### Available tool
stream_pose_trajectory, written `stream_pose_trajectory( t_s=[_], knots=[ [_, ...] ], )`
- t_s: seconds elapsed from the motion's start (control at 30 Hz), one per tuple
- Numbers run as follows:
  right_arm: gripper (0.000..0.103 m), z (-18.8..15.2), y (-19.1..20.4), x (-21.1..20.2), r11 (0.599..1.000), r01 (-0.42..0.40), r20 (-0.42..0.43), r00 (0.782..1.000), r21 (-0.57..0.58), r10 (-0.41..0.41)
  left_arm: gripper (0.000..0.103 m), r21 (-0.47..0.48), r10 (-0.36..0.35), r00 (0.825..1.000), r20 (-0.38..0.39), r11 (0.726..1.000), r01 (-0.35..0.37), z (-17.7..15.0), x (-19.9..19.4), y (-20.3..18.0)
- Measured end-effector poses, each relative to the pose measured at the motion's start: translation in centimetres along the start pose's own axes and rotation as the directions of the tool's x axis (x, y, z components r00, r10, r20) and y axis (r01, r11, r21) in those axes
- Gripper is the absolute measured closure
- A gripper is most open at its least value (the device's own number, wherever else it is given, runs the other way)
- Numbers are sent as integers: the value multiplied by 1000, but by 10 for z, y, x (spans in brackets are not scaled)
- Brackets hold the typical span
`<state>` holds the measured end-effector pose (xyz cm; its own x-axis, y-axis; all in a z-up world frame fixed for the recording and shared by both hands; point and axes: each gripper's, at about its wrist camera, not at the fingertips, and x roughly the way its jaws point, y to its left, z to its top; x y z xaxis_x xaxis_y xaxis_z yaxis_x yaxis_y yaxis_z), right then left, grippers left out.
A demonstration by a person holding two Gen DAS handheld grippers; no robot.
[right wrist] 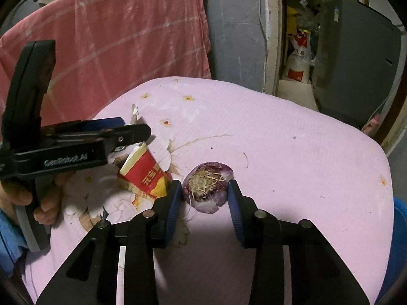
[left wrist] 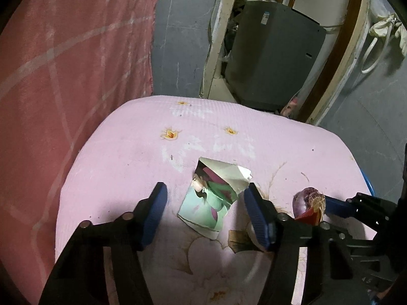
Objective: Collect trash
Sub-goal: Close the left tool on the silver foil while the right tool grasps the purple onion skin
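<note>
1. Straddling the crumpled printed paper (left wrist: 213, 198), the left gripper (left wrist: 204, 212) has its jaws apart; the right pad touches the paper's edge, the left pad stands clear.
2. Right gripper (right wrist: 204, 204) brackets the onion end (right wrist: 207, 186), pads at its sides; whether they pinch it I cannot tell.
3. Red packet (right wrist: 146, 175) lies just beside the onion end, mid-table on the pink cloth (right wrist: 279, 132).

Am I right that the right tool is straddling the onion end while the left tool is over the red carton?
Not quite. The right tool does straddle the onion end, but the left tool is over the crumpled green paper, as the left wrist view shows. The red carton lies between the two tools.
</note>
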<state>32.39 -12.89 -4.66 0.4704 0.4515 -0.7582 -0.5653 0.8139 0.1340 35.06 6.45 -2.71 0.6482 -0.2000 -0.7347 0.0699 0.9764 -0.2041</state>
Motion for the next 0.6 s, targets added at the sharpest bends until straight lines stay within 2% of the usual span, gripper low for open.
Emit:
stream_pose_trajectory(
  t_s=[0.17,0.43,0.6],
  knots=[
    [71,-2,-4,-1,999,-22,10,1000,26,22,67,-2,-1,1000,2,1000,1,-1,0,0],
    [72,-3,-11,-5,996,-55,36,998,68,53,71,-6,-23,1000,11,1000,23,-4,-3,0],
    [72,-6,-17,-16,991,-70,113,992,111,57,71,-5,-50,996,77,999,51,-12,-18,-3]
  ],
)
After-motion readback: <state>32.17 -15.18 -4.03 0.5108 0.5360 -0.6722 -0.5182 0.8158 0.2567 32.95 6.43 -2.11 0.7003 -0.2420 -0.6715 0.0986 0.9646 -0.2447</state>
